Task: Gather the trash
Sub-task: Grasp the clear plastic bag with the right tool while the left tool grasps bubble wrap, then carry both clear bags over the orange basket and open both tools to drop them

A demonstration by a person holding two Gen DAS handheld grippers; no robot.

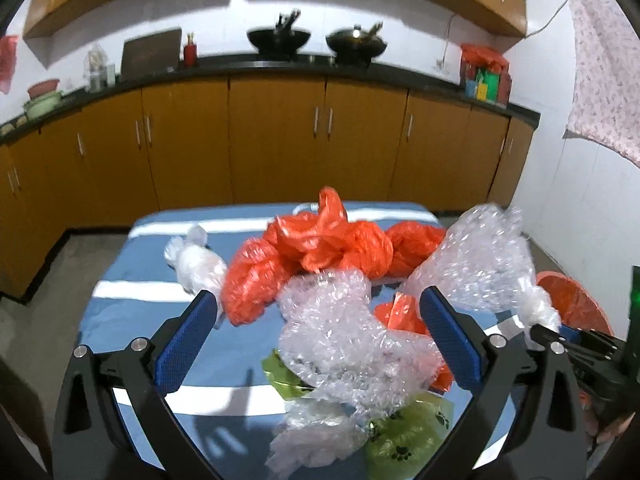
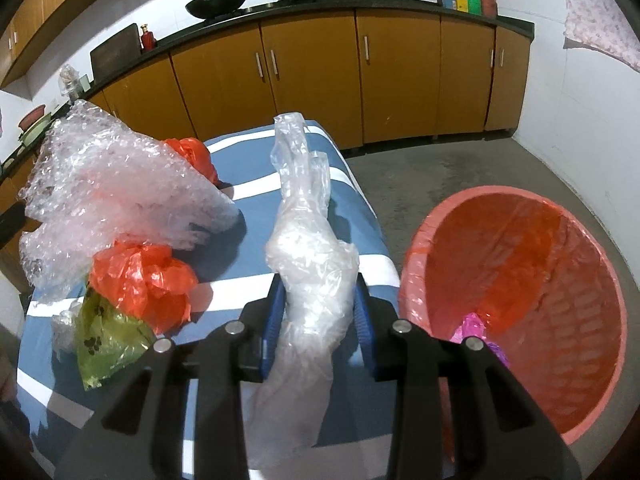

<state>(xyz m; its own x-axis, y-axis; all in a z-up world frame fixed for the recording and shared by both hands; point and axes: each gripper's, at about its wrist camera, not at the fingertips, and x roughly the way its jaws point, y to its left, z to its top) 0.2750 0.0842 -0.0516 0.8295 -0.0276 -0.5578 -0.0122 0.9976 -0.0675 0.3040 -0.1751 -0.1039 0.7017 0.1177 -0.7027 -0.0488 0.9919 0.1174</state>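
Note:
My left gripper (image 1: 320, 304) is open above the blue striped table (image 1: 132, 300), with a crumpled bubble-wrap piece (image 1: 332, 336) between its blue pads, not gripped. Orange plastic bags (image 1: 320, 248), a white bag (image 1: 196, 264) and a green paw-print bag (image 1: 404, 436) lie around it. My right gripper (image 2: 320, 304) is shut on a clear plastic bag (image 2: 312, 264) that stands up between its pads, over the table's right edge. The pink trash basket (image 2: 592, 368), lined with an orange bag, stands on the floor just right of it. Its rim also shows in the left wrist view (image 1: 576, 300).
More bubble wrap (image 2: 108, 192), an orange bag (image 2: 140, 280) and the green bag (image 2: 104, 340) lie left of my right gripper. Brown kitchen cabinets (image 1: 276, 136) with woks on the counter run behind the table. Grey floor (image 2: 460, 168) lies beyond the basket.

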